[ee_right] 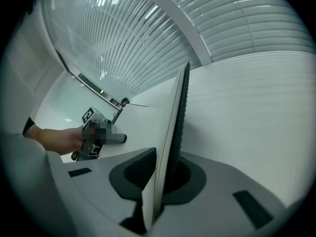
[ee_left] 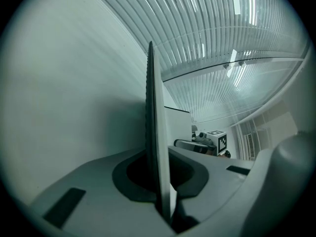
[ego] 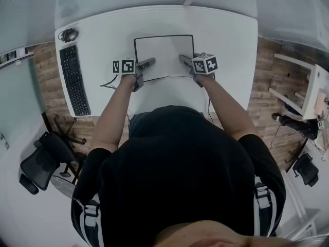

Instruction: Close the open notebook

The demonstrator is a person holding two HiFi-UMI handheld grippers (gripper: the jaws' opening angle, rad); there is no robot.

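The notebook (ego: 163, 55) lies open on the white desk (ego: 226, 40), showing pale pages with a dark cover rim. My left gripper (ego: 150, 62) is at its lower left corner and my right gripper (ego: 183, 59) at its lower right corner. In the left gripper view a thin dark-edged leaf (ee_left: 152, 132) stands on edge between the jaws of the left gripper (ee_left: 165, 204), which is shut on it. In the right gripper view the cover and several pages (ee_right: 176, 127) stand on edge in the right gripper (ee_right: 153, 204), which is shut on them. Each gripper view shows the other gripper across the page.
A black keyboard (ego: 74, 78) lies along the desk's left side, with a small dark object and cable (ego: 68, 34) at the far left corner. Office chairs (ego: 43, 158) stand on the floor at left. Window blinds (ee_left: 212, 38) run behind the desk.
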